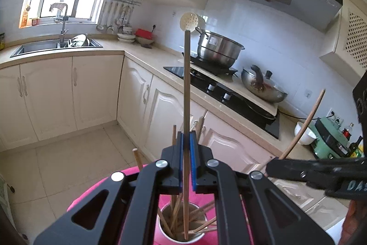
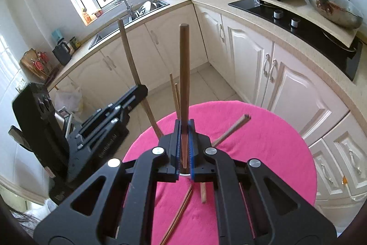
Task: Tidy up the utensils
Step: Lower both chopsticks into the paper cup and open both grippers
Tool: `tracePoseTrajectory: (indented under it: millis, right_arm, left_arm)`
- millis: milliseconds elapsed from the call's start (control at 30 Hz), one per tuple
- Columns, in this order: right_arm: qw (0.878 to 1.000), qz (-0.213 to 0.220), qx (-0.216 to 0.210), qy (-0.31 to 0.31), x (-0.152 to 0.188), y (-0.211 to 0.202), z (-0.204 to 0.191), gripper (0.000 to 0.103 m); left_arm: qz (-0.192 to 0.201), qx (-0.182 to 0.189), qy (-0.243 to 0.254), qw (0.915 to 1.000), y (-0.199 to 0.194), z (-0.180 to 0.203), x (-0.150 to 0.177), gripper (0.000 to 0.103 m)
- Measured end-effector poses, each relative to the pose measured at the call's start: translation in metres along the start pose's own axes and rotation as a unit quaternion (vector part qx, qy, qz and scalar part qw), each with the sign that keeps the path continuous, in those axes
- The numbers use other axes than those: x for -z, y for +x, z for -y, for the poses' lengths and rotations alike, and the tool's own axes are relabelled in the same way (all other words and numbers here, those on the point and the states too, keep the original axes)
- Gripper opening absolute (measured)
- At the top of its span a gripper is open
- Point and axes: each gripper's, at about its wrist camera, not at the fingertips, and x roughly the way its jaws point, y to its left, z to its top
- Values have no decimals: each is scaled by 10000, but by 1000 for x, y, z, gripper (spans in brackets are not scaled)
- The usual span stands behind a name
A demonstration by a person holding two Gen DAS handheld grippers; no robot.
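The left tool (image 1: 186, 148) is clamping a pale wooden chopstick (image 1: 187, 84) between its blue pads, jaws closed down to the stick's width. The stick is running up past the fingertips toward the stove, and its lower end is reaching down into the white cup (image 1: 181, 225) on the pink tabletop (image 1: 91, 190), where more chopsticks are splaying loosely. The right tool (image 2: 184, 137) is likewise shut on a darker, squarer chopstick (image 2: 184, 66) that is pointing up and away from it, its foot hiding behind the jaws just over the cup rim (image 2: 184, 174). Such sticks are likely handling as light, stiff and rather smooth, so a grip low on the shaft, as here, is probably leaving the long free end apt to swing. Three loose chopsticks (image 2: 181, 208) are lying on the cloth below the right tool, and one (image 2: 231, 130) is leaning out beyond it.
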Motion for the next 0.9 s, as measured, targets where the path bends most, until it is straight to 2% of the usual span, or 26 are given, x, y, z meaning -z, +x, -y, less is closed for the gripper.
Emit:
tracePoseTrajectory:
  millis: [367, 533, 600, 633, 800, 900]
  right_arm:
    - [9992, -290, 176, -193, 7, 27, 1, 6]
    - [9987, -384, 244, -225, 11, 35, 0, 6]
    - [9983, -423, 291, -273, 13, 38, -2, 6]
    - [9981, -441, 307, -287, 14, 39, -3, 6]
    - [9972, -561, 357, -336, 19, 47, -6, 6]
    - [9968, -616, 381, -344, 21, 51, -8, 6]
  left_arm:
    - [-303, -185, 196, 9992, 25, -5, 33, 6]
    - [-588, -94, 255, 9979, 30, -7, 46, 6]
    - [-703, -86, 128, 9974, 30, -11, 49, 14]
    - [-725, -101, 82, 9973, 29, -12, 50, 24]
    - [-840, -78, 16, 9964, 23, -16, 53, 26]
    - [-909, -95, -31, 9958, 19, -17, 52, 32]
